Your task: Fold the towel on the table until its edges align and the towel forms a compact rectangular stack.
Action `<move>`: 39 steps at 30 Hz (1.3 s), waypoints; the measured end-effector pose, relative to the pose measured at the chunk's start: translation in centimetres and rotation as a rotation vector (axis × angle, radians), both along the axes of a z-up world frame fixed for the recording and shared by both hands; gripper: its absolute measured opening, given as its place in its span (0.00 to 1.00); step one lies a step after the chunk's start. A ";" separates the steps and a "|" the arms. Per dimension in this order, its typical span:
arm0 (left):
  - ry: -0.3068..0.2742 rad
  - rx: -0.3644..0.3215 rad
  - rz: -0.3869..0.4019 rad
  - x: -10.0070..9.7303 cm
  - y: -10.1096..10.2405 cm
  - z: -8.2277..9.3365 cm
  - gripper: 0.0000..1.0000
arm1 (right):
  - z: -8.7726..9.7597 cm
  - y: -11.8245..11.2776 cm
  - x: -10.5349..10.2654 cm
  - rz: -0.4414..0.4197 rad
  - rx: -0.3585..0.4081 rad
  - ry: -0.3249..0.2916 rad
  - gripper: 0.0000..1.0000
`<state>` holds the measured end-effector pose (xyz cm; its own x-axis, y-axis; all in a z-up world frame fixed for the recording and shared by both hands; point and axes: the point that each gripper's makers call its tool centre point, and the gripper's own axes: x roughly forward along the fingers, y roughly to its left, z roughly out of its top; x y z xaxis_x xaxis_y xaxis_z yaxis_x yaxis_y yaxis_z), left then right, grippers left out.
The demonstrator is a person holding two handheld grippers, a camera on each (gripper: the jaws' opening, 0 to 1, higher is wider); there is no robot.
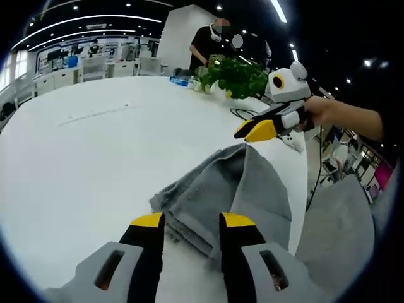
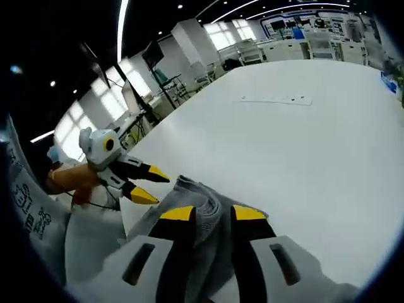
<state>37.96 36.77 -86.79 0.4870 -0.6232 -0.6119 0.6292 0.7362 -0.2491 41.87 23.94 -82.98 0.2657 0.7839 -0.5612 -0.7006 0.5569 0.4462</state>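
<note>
Towel (image 1: 237, 189), grey and bunched, lies lower centre on the white table (image 1: 95, 164). Left gripper (image 1: 192, 219) is narrowly parted over its near edge. Right gripper (image 2: 213, 213) is pinched on a fold. Folding is judged mid-step; next, edges must be aligned.

My left gripper (image 1: 191, 222), black with yellow tips, has its two jaws spread apart over the near corner of a rumpled grey terry-cloth towel (image 1: 237, 192) lying on the broad white table (image 1: 95, 158). The towel's far end rises to a peak where my right gripper (image 1: 254, 130), held by a hand (image 1: 320, 112), meets it. Beyond it, a leafy green plant (image 1: 237, 74) stands at the table's far edge, with a person behind it.
</note>
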 end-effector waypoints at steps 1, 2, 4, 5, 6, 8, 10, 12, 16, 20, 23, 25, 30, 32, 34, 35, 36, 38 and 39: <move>0.016 -0.001 -0.001 -0.6 0.2 -0.2 0.36 | 0.0 0.1 -0.4 0.005 -0.001 0.001 0.21; 0.028 -0.004 -0.003 -1.0 0.2 -0.3 0.36 | 0.0 0.1 -0.6 0.009 -0.005 0.003 0.22; 0.063 -0.027 -0.012 -2.1 0.1 -0.6 0.35 | -0.2 0.1 -1.1 0.018 -0.018 0.001 0.22; 0.082 -0.040 -0.014 -2.7 0.1 -0.7 0.35 | -0.3 0.0 -1.2 0.020 -0.022 0.002 0.22; 0.091 -0.046 -0.016 -3.0 0.1 -0.8 0.35 | -0.5 0.0 -1.4 0.021 -0.025 0.003 0.22; 0.121 -0.067 -0.002 -3.6 0.2 -1.0 0.35 | -0.7 0.0 -1.7 0.019 -0.028 0.012 0.22; 0.138 -0.087 0.013 -3.9 0.2 -1.1 0.33 | -1.0 -0.1 -1.7 0.011 -0.030 0.018 0.20; 0.170 -0.094 0.026 -4.2 0.4 -1.7 0.31 | -1.2 -0.1 -1.7 -0.001 -0.029 0.026 0.20; 0.221 -0.131 0.033 -4.8 0.2 -2.0 0.23 | -1.5 0.1 -1.6 -0.017 -0.027 0.041 0.17; 0.234 -0.148 0.054 -4.8 0.2 -2.1 0.19 | -1.9 0.2 -1.4 -0.029 -0.030 0.060 0.11; 0.239 -0.165 0.084 -4.5 0.5 -1.6 0.10 | -2.2 0.1 -1.3 -0.042 -0.035 0.077 0.09; 0.229 -0.170 0.090 -4.4 0.6 -1.1 0.03 | -2.1 0.0 -1.3 -0.055 -0.039 0.078 0.09; 0.163 -0.162 0.076 -3.6 0.4 0.8 0.02 | -2.3 -0.8 -0.8 -0.104 -0.065 0.095 0.08; 0.122 -0.150 0.064 -3.0 0.3 1.7 0.02 | -2.3 -0.9 -0.6 -0.115 -0.065 0.092 0.08; 0.069 -0.131 0.055 -2.2 0.3 2.7 0.02 | -2.1 -1.0 -0.5 -0.131 -0.062 0.095 0.08; 0.046 -0.121 0.047 -1.8 0.2 3.1 0.01 | -2.1 -1.0 -0.4 -0.136 -0.064 0.093 0.07; 0.009 -0.111 0.037 -1.2 0.1 3.6 0.01 | -2.1 -1.2 -0.2 -0.146 -0.066 0.090 0.07; -0.007 -0.092 0.014 -0.7 -0.1 3.8 0.01 | -2.1 -1.4 0.0 -0.162 -0.063 0.101 0.06; -0.012 -0.081 0.012 -0.3 -0.1 3.7 0.01 | -2.1 -1.5 0.0 -0.166 -0.062 0.105 0.06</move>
